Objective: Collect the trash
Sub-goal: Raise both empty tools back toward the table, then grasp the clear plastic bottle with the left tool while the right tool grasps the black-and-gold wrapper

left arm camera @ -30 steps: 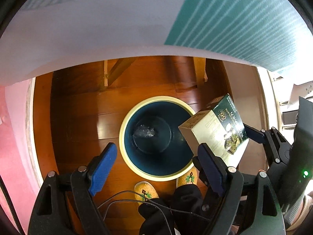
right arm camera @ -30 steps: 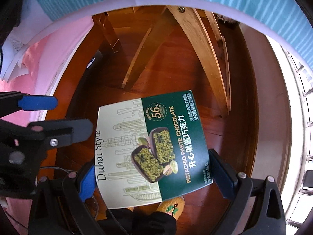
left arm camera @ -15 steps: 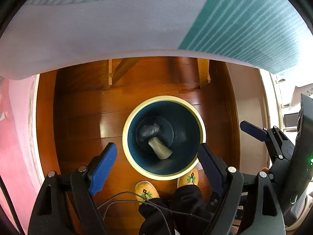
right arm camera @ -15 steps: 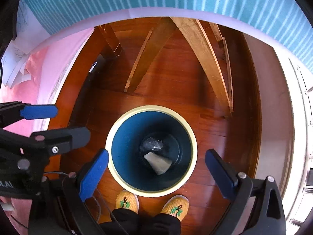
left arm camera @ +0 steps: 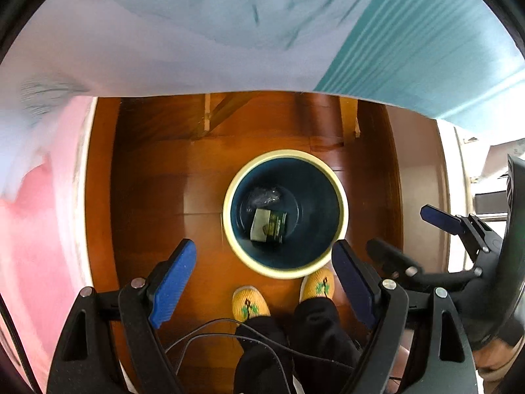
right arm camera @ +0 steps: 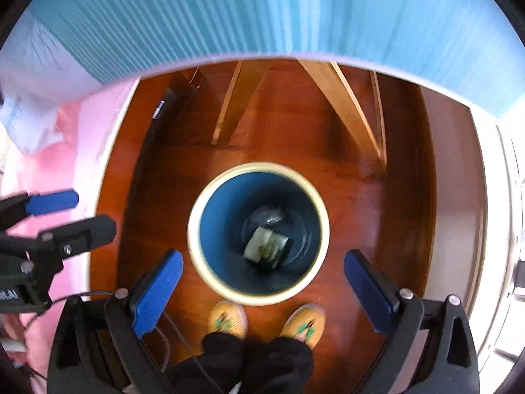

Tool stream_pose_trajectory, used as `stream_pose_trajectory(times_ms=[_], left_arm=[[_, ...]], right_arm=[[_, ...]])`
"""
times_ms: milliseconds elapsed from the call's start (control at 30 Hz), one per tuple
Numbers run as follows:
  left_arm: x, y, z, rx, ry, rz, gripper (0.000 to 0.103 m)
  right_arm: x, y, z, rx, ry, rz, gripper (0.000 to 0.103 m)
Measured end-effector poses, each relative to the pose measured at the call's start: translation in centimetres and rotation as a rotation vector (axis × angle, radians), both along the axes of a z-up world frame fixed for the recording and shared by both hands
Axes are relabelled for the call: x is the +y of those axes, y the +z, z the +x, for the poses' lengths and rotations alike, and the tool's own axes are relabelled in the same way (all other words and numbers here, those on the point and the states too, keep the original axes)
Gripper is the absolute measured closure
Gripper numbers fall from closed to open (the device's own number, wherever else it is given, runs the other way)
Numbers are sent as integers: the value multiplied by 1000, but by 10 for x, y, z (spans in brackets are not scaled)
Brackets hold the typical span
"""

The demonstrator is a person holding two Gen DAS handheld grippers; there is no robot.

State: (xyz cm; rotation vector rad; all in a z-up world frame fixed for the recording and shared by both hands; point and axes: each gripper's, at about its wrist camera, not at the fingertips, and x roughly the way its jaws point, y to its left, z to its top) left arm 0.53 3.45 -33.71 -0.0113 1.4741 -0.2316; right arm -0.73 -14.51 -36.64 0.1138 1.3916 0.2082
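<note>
One blurry box (right arm camera: 266, 246) in bin (right arm camera: 197, 249).

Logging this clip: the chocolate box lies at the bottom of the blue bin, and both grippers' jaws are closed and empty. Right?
Not quite. The chocolate box does lie at the bottom of the blue bin, but both wrist views show the left gripper and right gripper with jaws open, empty.

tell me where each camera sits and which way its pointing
Left wrist: on the left gripper, looking down at the round blue bin with a cream rim; its blue fingers, yellow slippers and the right gripper show.
Right wrist: on the right gripper, looking steeply down at the bin; the left gripper shows at left.
Shared: bin, green and cream box inside, slippers, wooden floor.
</note>
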Motion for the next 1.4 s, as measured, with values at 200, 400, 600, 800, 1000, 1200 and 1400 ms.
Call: stream_pose_trajectory(times_ms=[200, 400, 600, 800, 1000, 1200, 1400], left_arm=[[15, 81, -17, -43, 3, -10, 20], [34, 176, -16, -137, 34, -37, 20], [48, 258, -6, -240, 41, -49, 20], [51, 319, 5, -346, 27, -95, 20], [43, 354, 20, -441, 11, -114, 20], [39, 361, 41, -464, 7, -108, 20], [29, 347, 76, -420, 59, -77, 20]], right_arm=[[-13, 77, -9, 14, -74, 64, 4], [-22, 179, -10, -47, -164, 139, 4], [-13, 286, -14, -241, -154, 148, 4], [-2, 362, -17, -370, -132, 103, 4], [2, 400, -20, -459, -120, 74, 4], [-7, 409, -6, -471, -154, 39, 4], [-27, 393, 39, -386, -169, 20, 4]])
